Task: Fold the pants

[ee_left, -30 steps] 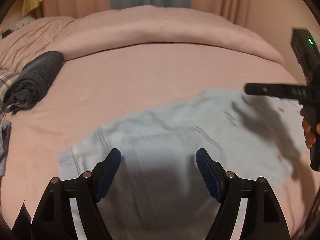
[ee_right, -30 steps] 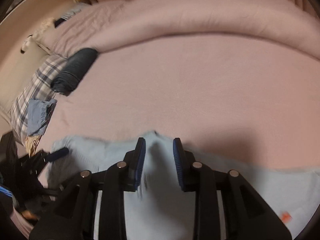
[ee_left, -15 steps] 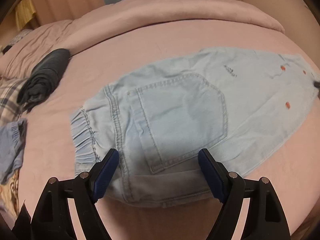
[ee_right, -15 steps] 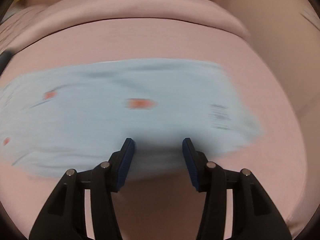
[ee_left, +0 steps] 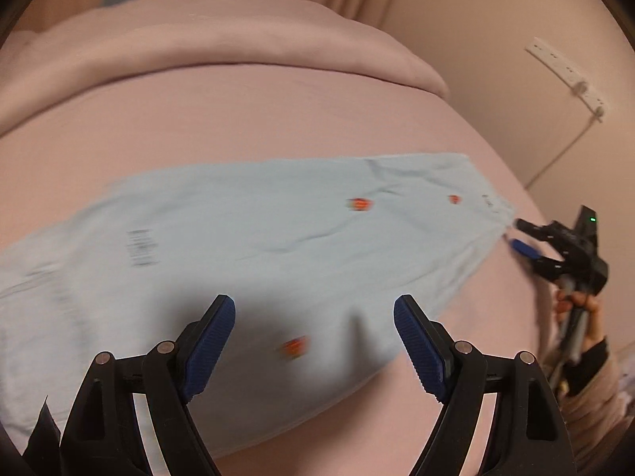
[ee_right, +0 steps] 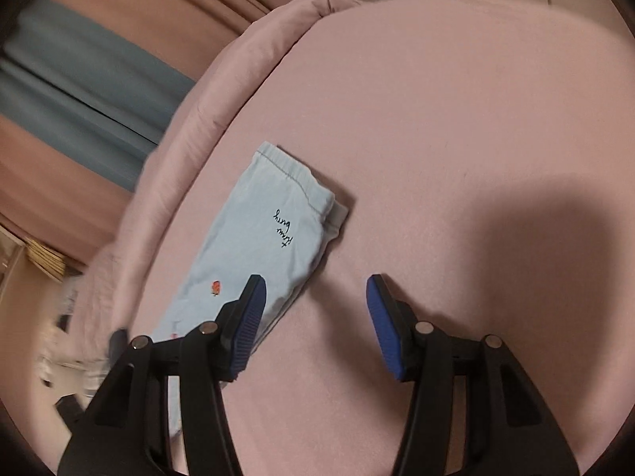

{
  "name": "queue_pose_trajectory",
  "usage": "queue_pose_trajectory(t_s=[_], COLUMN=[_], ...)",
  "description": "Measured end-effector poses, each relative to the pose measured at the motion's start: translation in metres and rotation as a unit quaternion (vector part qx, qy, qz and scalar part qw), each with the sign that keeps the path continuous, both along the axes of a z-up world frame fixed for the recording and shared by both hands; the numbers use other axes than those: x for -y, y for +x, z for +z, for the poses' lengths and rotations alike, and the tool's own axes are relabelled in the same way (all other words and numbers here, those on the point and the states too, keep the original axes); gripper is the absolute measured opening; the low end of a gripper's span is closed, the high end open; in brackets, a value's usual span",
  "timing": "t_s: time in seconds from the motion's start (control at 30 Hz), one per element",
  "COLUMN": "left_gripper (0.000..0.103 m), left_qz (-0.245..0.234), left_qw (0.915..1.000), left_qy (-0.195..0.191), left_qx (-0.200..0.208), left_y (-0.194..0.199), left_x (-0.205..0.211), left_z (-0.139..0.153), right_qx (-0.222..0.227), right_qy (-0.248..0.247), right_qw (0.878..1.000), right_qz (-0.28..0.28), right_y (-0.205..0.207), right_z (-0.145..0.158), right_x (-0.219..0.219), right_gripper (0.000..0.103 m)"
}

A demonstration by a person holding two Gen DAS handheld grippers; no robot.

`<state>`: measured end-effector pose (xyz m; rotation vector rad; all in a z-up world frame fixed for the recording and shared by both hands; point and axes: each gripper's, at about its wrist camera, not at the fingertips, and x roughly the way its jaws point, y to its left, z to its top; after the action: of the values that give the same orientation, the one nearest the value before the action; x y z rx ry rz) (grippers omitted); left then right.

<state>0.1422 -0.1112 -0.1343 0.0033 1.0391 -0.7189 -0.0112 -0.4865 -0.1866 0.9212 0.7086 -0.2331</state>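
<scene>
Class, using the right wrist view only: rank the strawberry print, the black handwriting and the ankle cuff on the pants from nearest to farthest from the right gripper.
1. Strawberry print: just left of the right gripper, beside its left fingertip.
2. Black handwriting: further up the pants leg.
3. Ankle cuff: at the far end of the leg, toward the rolled duvet.

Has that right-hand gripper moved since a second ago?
Yes. The right gripper was over the pants' middle; now it sits past their cuff end, over bare bed sheet, jaws just opened, empty.
</scene>
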Motion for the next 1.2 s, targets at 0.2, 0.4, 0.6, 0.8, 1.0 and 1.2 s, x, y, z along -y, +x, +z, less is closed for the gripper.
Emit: queue_pose_trajectory(t_s=[0.2,0.4,0.6,0.8,1.0,1.2], left_gripper=[0.082,0.082,0.082,0.089,0.100,0.017], left_qz=[0.016,0.007,0.047,0.061,0.063,0.110], left_qw=[0.9957,0.9968,0.9816,0.9470,0.9061,0.9360], left_qy=[-0.039,-0.031,-0.129,-0.256,-0.303,-0.243], left_qx=[-0.083,-0.073,-0.132,-0.184,-0.288,-0.230], left_y=[0.020,0.015,0.030,0.049,0.076,0.067], left_x=[0.034,0.039,0.009,-0.007,0.005,-0.025], left_z=[-0.036,-0.036,-0.025,-0.005,-0.041,-0.054], right_qx=[0.006,0.026,0.089,0.118,0.099,0.069], right_qy=[-0.023,-0.022,-0.139,-0.280,-0.345,-0.399], right_qw=[1.000,0.999,0.985,0.933,0.880,0.837], right_qz=[0.012,-0.001,0.049,0.195,0.312,0.368], right_y=[0.027,0.038,0.045,0.068,0.085,0.087], right_z=[-0.005,-0.010,0.057,0.111,0.080,0.045], right_x=[0.008,0.015,-0.032,-0.147,-0.248,-0.306], right_gripper=[0.044,0.008,0.006,0.007,0.009,0.010])
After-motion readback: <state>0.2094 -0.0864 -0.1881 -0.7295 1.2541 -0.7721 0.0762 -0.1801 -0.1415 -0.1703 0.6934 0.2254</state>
